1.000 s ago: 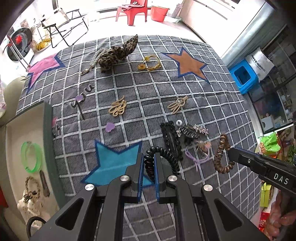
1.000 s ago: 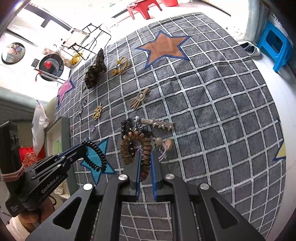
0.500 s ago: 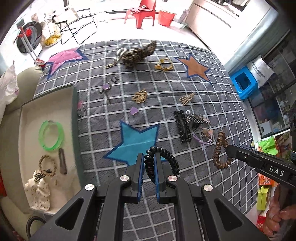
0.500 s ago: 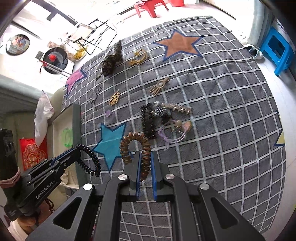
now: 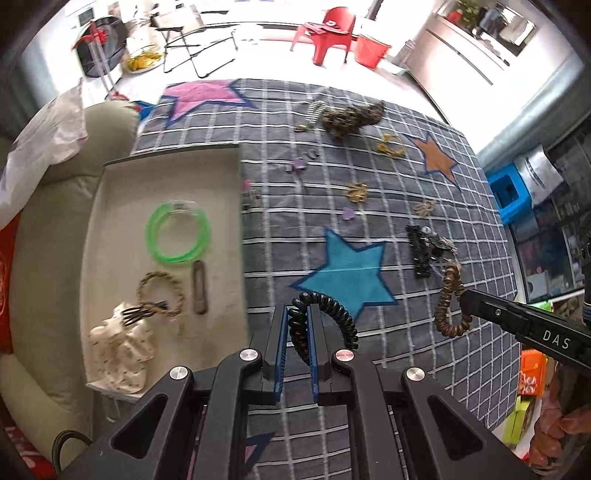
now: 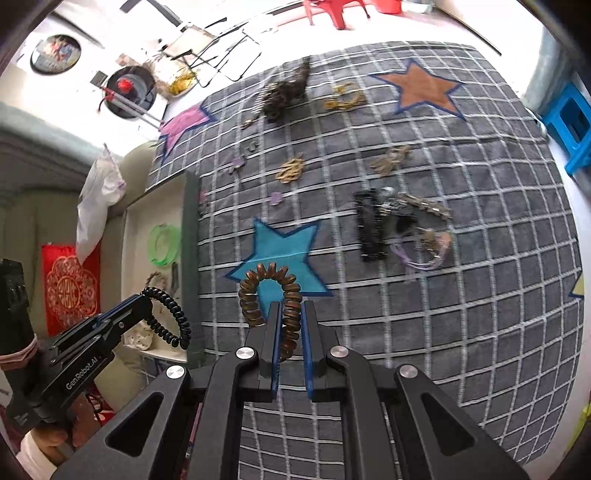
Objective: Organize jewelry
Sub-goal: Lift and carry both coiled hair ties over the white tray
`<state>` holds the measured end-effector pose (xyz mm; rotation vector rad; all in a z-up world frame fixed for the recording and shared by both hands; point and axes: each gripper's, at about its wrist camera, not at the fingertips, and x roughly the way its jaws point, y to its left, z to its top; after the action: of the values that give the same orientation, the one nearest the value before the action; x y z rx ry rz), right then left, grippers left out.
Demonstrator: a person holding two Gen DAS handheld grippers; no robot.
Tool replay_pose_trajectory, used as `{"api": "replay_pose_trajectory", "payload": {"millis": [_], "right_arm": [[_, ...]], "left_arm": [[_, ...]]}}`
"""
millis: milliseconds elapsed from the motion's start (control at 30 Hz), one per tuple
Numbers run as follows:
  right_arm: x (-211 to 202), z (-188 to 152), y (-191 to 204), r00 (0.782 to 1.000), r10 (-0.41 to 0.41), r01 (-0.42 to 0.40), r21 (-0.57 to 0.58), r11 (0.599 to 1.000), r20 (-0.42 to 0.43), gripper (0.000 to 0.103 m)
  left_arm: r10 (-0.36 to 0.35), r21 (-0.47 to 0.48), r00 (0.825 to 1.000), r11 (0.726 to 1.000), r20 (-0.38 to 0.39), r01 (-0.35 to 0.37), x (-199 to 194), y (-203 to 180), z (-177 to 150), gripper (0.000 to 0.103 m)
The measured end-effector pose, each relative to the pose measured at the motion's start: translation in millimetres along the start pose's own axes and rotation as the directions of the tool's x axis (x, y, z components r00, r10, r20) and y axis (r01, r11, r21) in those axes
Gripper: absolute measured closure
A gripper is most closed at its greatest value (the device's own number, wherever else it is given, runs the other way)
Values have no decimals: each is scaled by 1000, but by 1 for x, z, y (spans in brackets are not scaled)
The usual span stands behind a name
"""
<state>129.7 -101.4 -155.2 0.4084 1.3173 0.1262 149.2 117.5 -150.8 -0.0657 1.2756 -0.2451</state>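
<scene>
My left gripper (image 5: 297, 314) is shut on a black spiral hair tie (image 5: 334, 314), held in the air near the right edge of a beige tray (image 5: 122, 192). My right gripper (image 6: 288, 310) is shut on a brown spiral hair tie (image 6: 258, 291), held above the blue star of the grey checked cloth (image 6: 480, 295). The tray holds a green ring (image 5: 179, 232), a woven ring (image 5: 160, 295), a brown clip (image 5: 199, 288) and a pale scrunchie (image 5: 118, 350). A black comb clip (image 6: 369, 225) and several gold pieces lie on the cloth.
A leopard-print piece (image 5: 351, 116) lies at the cloth's far edge. A beige cushion (image 5: 44, 221) borders the tray. A blue stool (image 6: 569, 125) stands on the right, a red chair (image 5: 325, 33) beyond the cloth.
Both grippers have risen and moved left with their hair ties. The tray has come further into the left wrist view.
</scene>
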Motion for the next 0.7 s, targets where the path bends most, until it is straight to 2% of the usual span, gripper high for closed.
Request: {"api": "replay_pose_trajectory", "payload": {"millis": [400,700], "right_arm": [[21,13,82,999,30,-33,-137,990,-21,92],[34,20,127,998,47,-53,-210,976,-37,92]], "left_arm": [[27,-103,999,994,41,-23,-20,67,-3,91],[46,-147,998,988,52,-38,-23,100,-6,91]]}}
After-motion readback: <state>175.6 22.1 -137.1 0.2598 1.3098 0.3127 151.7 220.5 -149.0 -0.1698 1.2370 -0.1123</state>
